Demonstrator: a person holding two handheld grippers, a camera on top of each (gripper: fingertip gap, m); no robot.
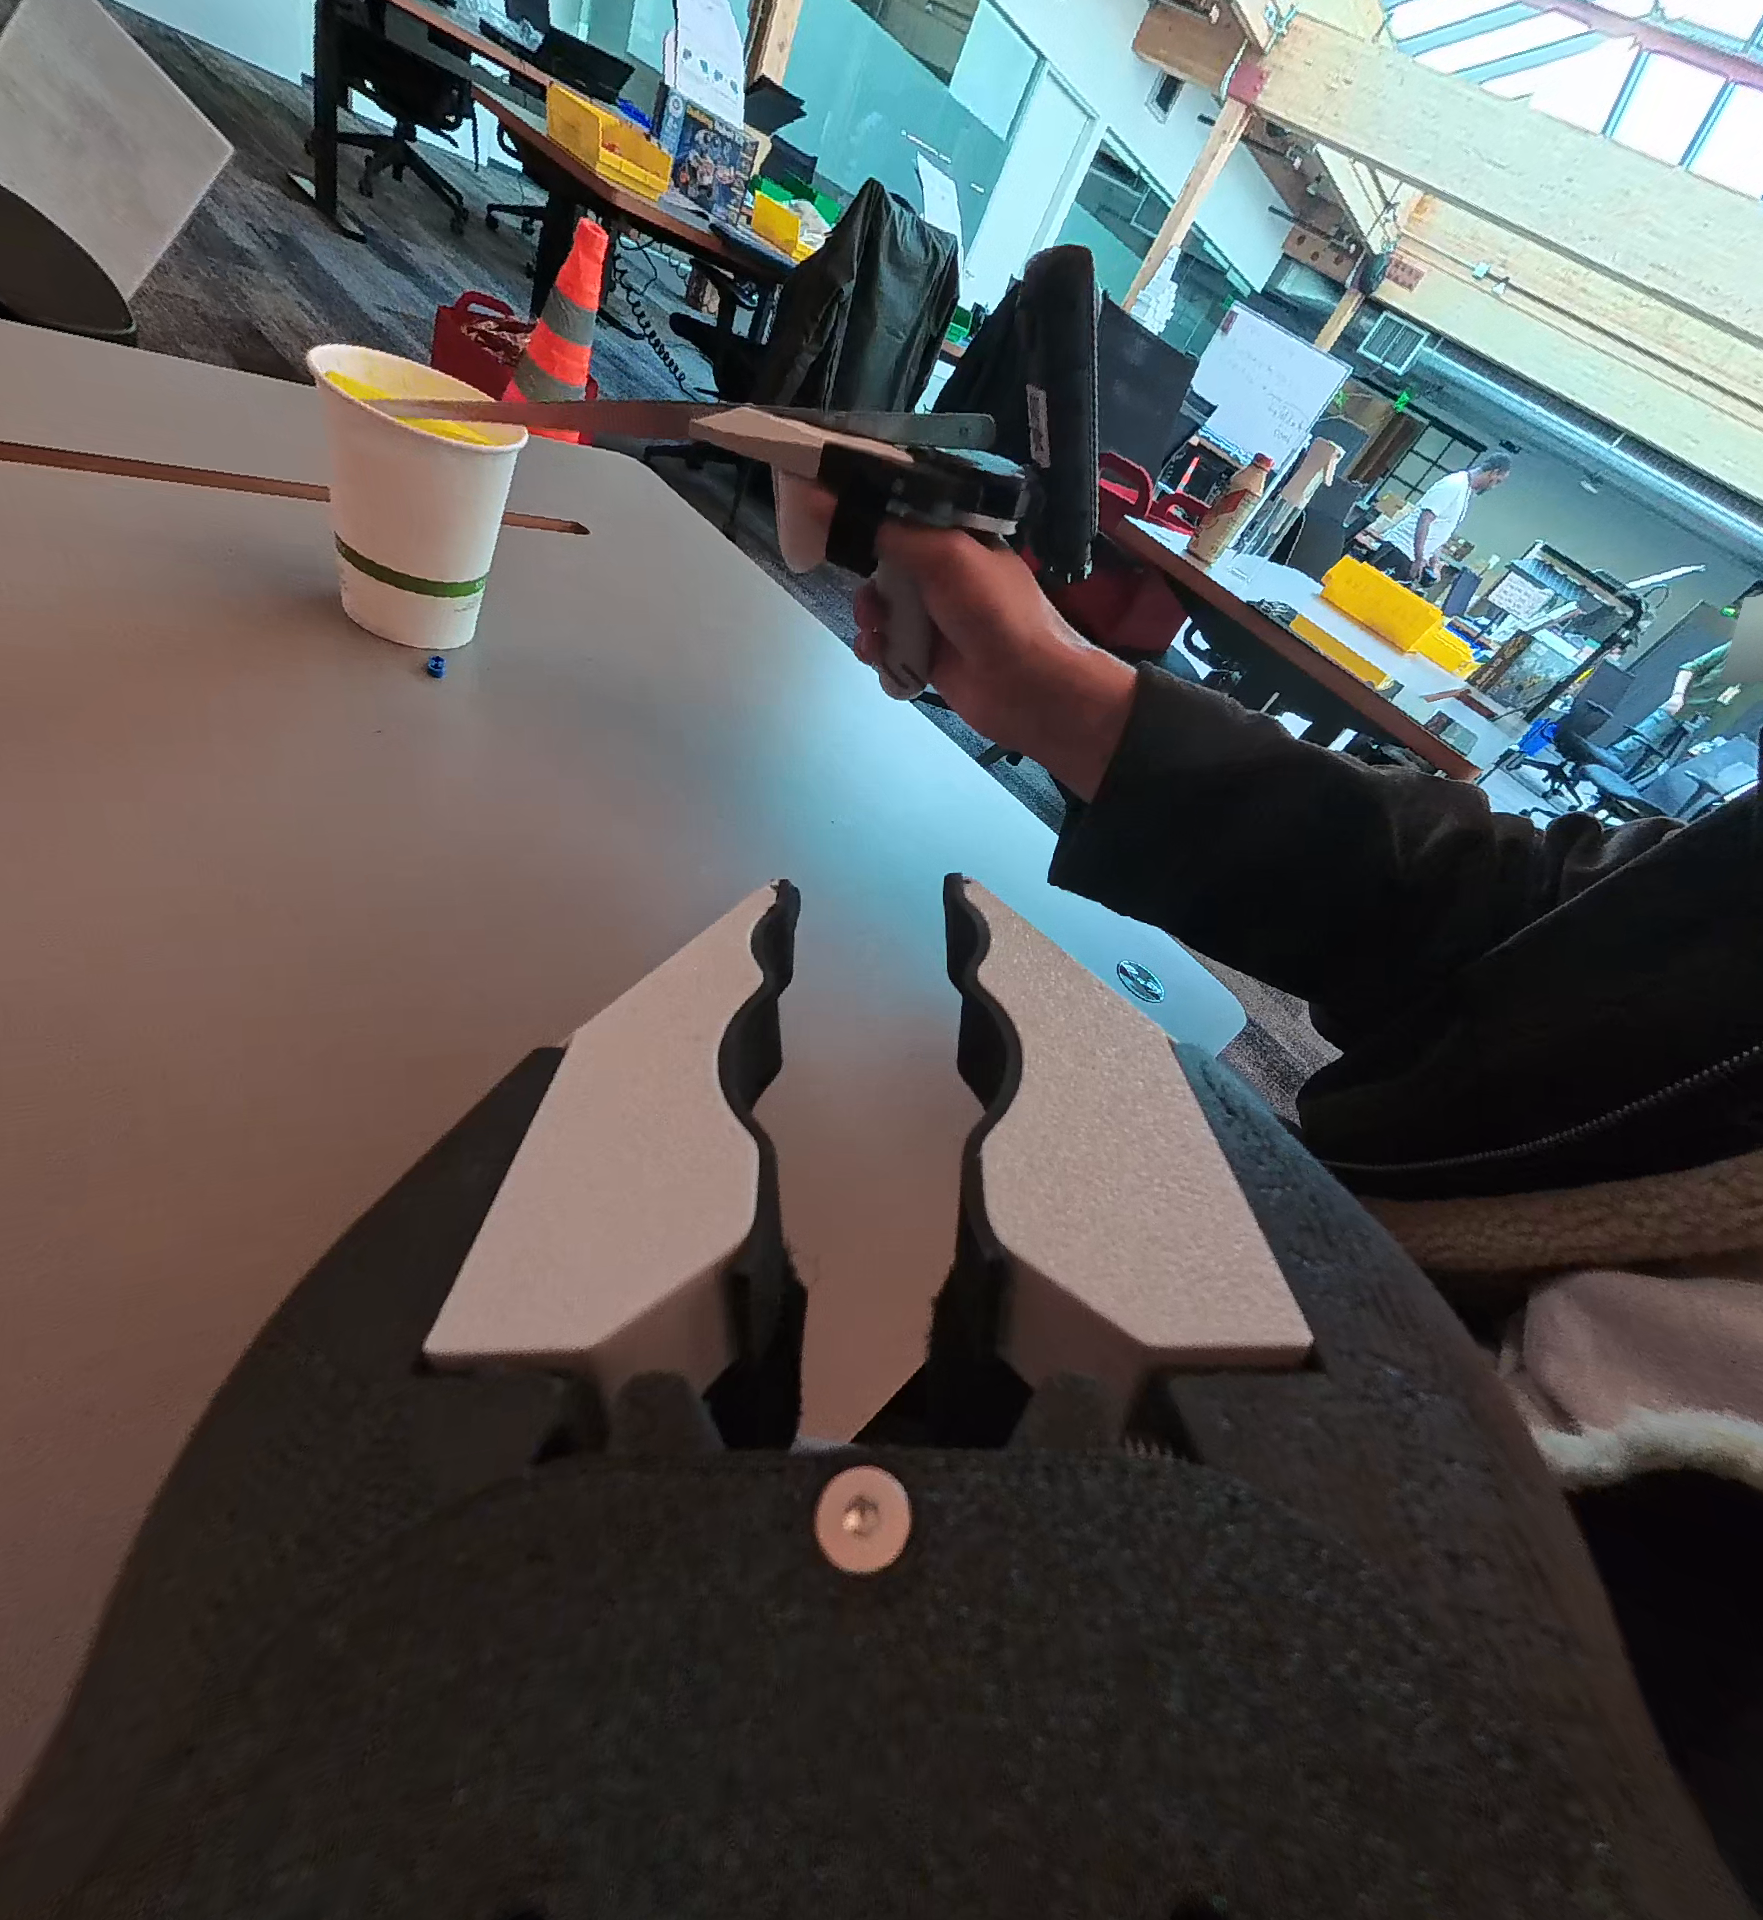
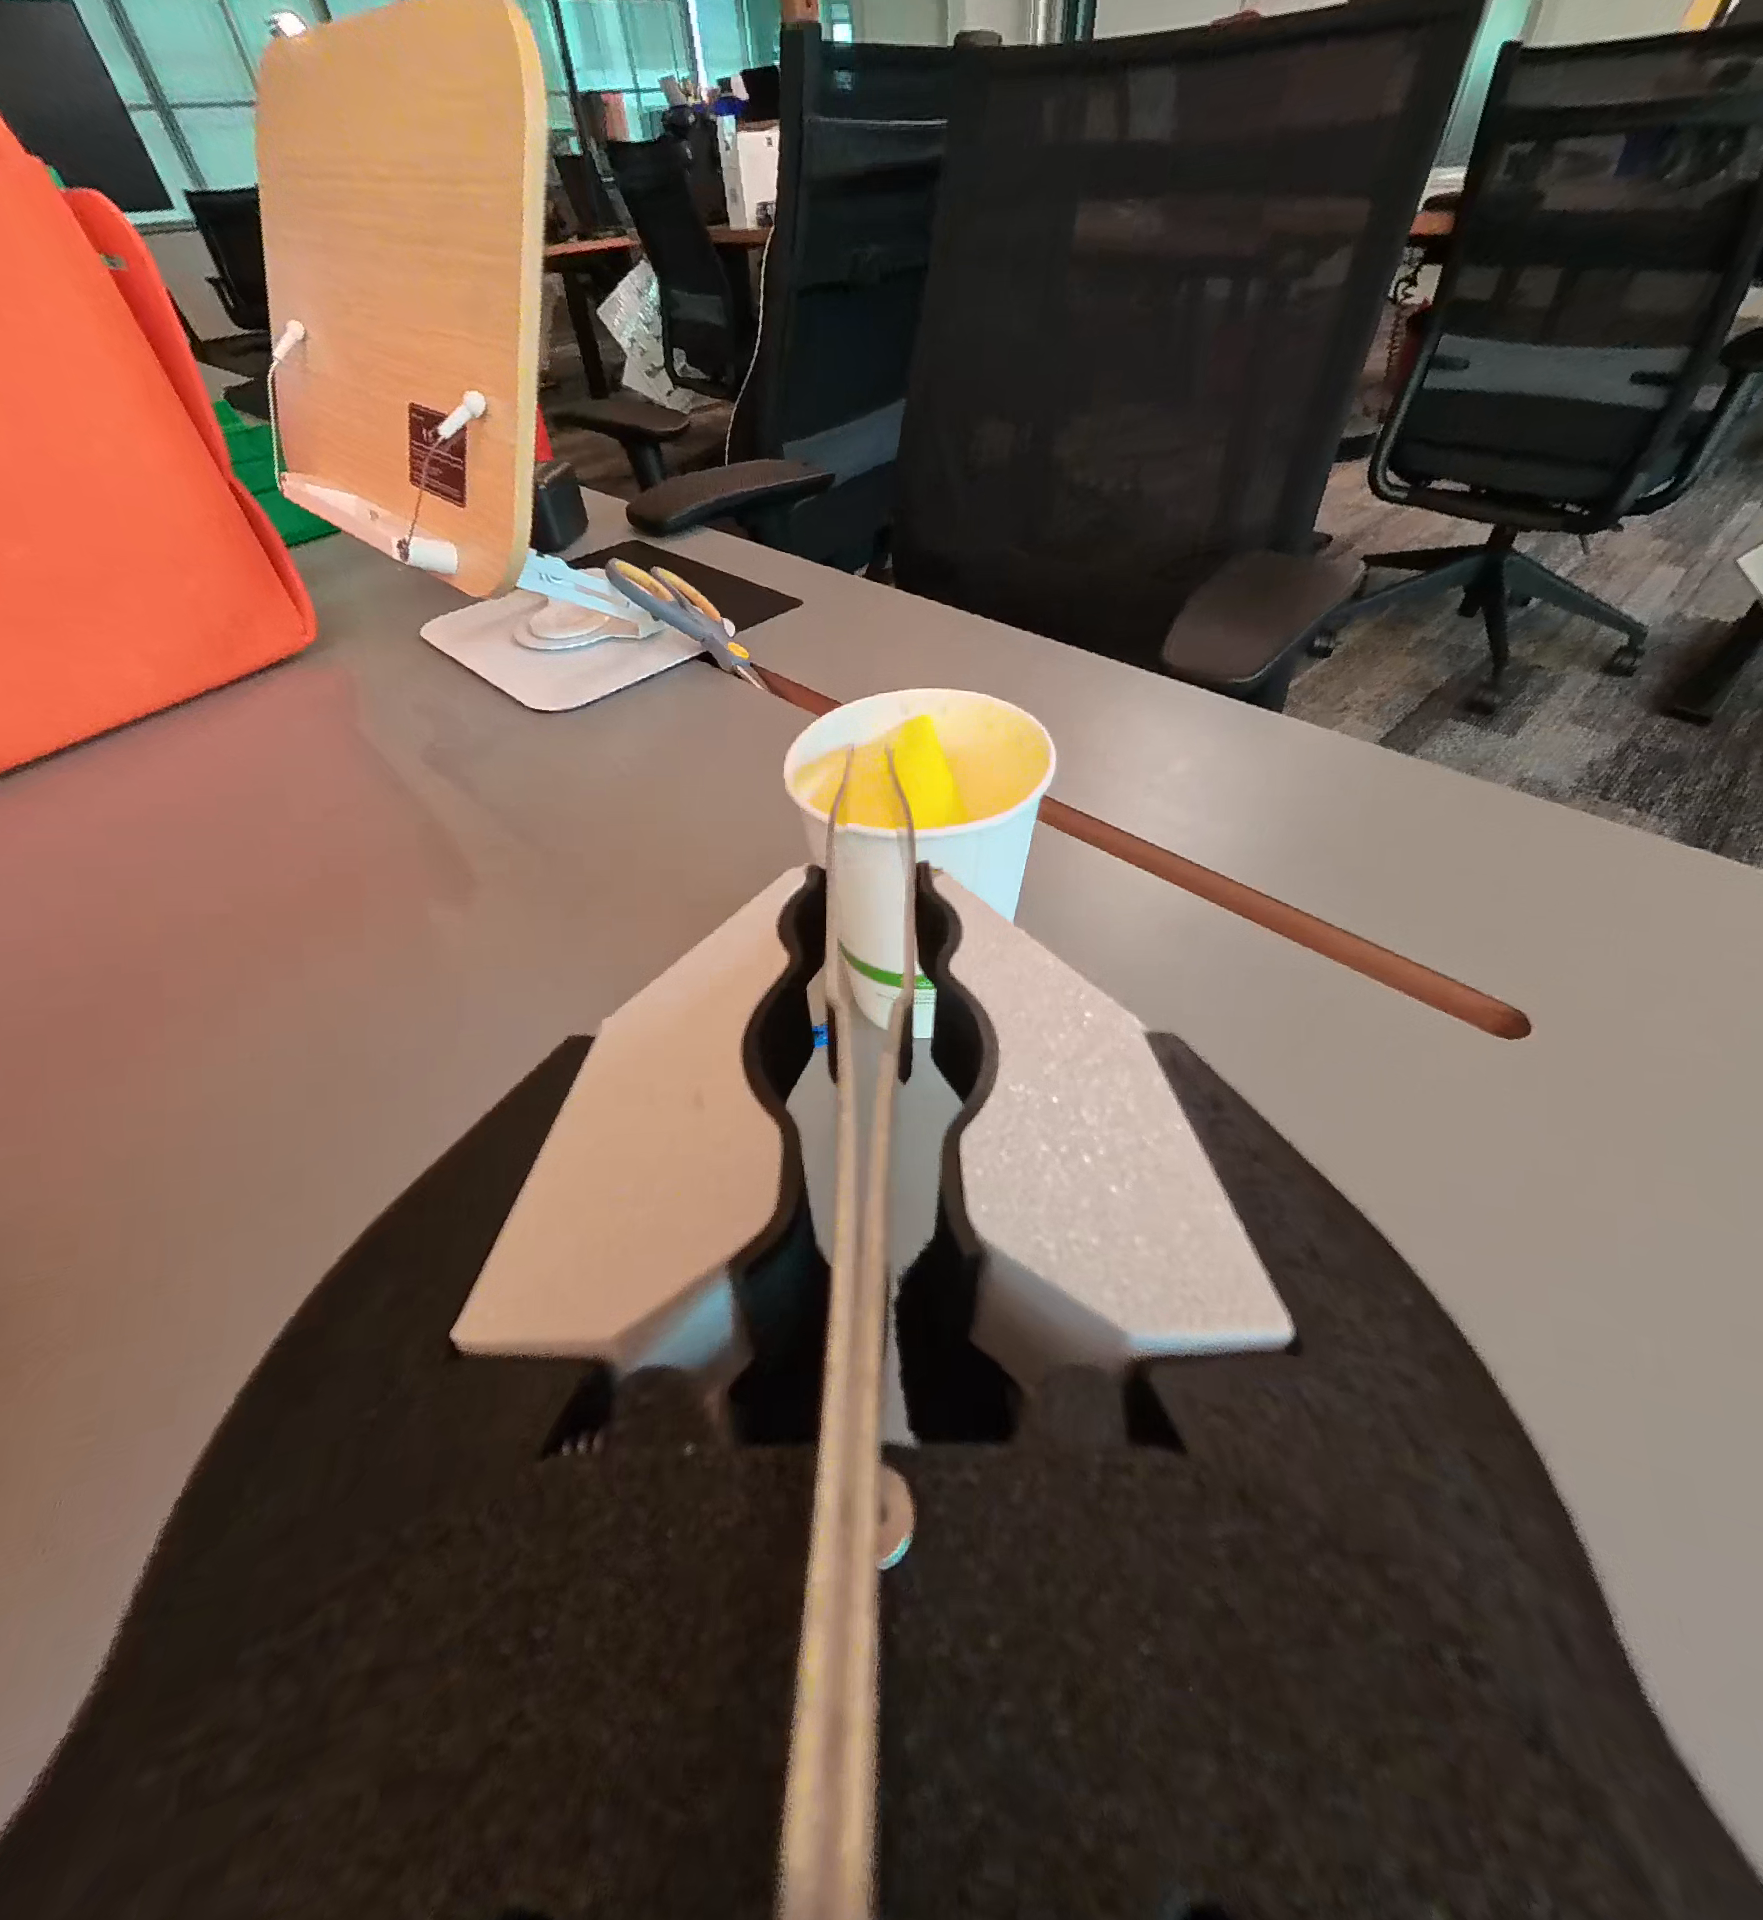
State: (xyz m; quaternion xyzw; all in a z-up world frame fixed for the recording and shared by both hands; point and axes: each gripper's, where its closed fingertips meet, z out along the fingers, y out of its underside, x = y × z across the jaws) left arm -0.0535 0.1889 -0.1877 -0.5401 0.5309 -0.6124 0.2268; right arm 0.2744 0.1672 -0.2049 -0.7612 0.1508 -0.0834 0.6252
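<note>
A white paper cup (image 1: 409, 520) with a green band stands on the grey table (image 1: 181, 883). It holds a yellow piece (image 2: 924, 774). My right gripper (image 2: 869, 883) is shut on long metal tweezers (image 2: 856, 1195). The slightly parted tweezer tips reach over the cup (image 2: 970, 862) rim onto the yellow piece. In the left wrist view the right gripper (image 1: 752, 428), held by a hand (image 1: 981, 644), keeps the tweezers (image 1: 565, 416) level across the cup's mouth. A tiny blue bead (image 1: 434, 666) lies on the table at the cup's foot. My left gripper (image 1: 869, 894) is open and empty, low over the table, well short of the cup.
A brown strip (image 2: 1272, 914) runs across the table behind the cup. An orange felt bag (image 2: 77, 468), a wooden board on a stand (image 2: 399, 291) and scissors (image 2: 679, 613) are at the far left. Black office chairs (image 2: 1116, 364) line the far edge. A traffic cone (image 1: 570, 312) stands on the floor. About 35 cm separates my left fingertips from my right.
</note>
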